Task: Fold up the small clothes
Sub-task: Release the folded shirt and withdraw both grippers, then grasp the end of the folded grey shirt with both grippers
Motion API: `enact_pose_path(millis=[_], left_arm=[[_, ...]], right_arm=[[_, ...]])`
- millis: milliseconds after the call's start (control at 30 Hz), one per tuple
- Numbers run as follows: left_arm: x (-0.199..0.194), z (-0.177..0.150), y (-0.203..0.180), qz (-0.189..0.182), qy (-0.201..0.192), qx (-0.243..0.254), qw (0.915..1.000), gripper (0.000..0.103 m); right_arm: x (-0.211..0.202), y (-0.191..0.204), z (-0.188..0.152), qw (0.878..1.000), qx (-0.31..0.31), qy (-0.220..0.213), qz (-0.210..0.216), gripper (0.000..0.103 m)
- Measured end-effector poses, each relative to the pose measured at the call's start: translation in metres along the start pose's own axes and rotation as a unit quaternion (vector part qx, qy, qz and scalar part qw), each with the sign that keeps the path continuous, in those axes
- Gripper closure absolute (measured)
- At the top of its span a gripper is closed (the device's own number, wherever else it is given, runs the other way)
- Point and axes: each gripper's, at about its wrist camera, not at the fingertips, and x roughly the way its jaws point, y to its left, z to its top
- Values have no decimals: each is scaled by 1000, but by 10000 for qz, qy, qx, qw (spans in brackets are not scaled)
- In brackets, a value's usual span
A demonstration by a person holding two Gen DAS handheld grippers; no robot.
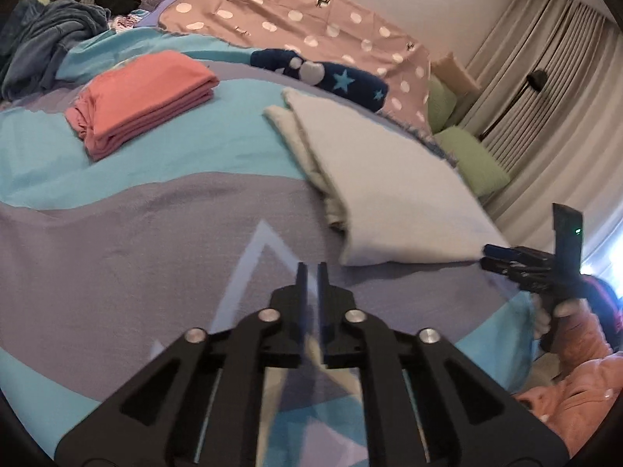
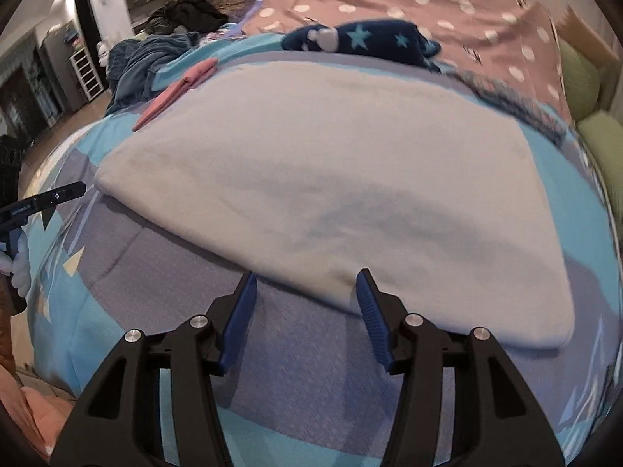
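While unheld, pale cloth (image 2: 331, 179) flat.

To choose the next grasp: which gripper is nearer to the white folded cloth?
Right. The right gripper is at the white folded cloth near edge; the left gripper is over bare bedspread beside it.

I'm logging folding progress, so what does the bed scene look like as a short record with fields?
surface: bed cover with blue and grey shapes
item in work: pale white fleece cloth, folded over, lying flat
finished item: folded pink garment, apart from the white cloth
unfolded pile: dark blue and black clothes at the far edge
left gripper: jaws narrowly apart, nothing between them
right gripper: open, at the white cloth's near edge, not gripping
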Motion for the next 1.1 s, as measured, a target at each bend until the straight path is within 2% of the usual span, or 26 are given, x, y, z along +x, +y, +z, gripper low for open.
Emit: enact_pose_path(millis=[33, 100, 200, 300, 433, 467, 533, 567, 700, 733, 800, 867, 900, 967, 1033, 1067, 1100], left_arm=[[1, 0, -4, -86, -25, 0, 10000, 63], [5, 2, -12, -106, -38, 66, 9999, 55], [14, 10, -13, -96, -32, -12, 9999, 54], [20, 24, -3, -239, -140, -244, 9993, 54], [35, 53, 30, -272, -238, -771, 9964, 55], [42, 62, 42, -188, -212, -945, 9951, 55], [54, 76, 55, -13, -125, -1152, 9933, 56], [60, 83, 60, -81, -87, -1206, 9926, 56], [95, 112, 67, -823, 259, -1246, 9885, 56], [104, 116, 66, -1012, 396, -1226, 9865, 53], [126, 124, 63, -1235, 645, -1182, 9832, 52], [141, 133, 59, -1382, 643, -1088, 9823, 52], [145, 136, 59, -1398, 622, -1091, 9822, 56], [156, 143, 60, -1400, 632, -1196, 9809, 71], [169, 149, 69, -1280, 645, -1451, 9790, 90], [174, 151, 75, -1325, 630, -1633, 9756, 92], [175, 151, 79, -1386, 590, -1763, 9727, 94]], right_arm=[[-1, 9, 4, 9998, -150, -63, 84, 49], [-1, 25, 11, 9989, -390, -141, 215, 47], [3, 54, 20, 9950, -916, -255, 299, 46], [11, 84, 26, 9881, -1457, -271, 400, 46], [23, 118, 34, 9790, -1962, -222, 510, 46], [27, 127, 36, 9767, -2098, -210, 404, 46], [38, 151, 39, 9661, -2565, -235, -141, 46], [42, 161, 38, 9593, -2792, -276, -332, 46], [57, 187, 36, 9336, -3410, -458, -1000, 46], [61, 193, 37, 9253, -3552, -533, -1216, 46], [69, 200, 38, 9155, -3713, -610, -1425, 46], [75, 207, 39, 9083, -3826, -698, -1539, 46], [77, 210, 40, 9052, -3876, -747, -1578, 46], [83, 215, 43, 8983, -3975, -863, -1660, 46], [87, 218, 45, 8950, -4020, -928, -1696, 48], [91, 219, 46, 8929, -4068, -951, -1682, 50], [93, 220, 45, 8915, -4110, -950, -1649, 57]])
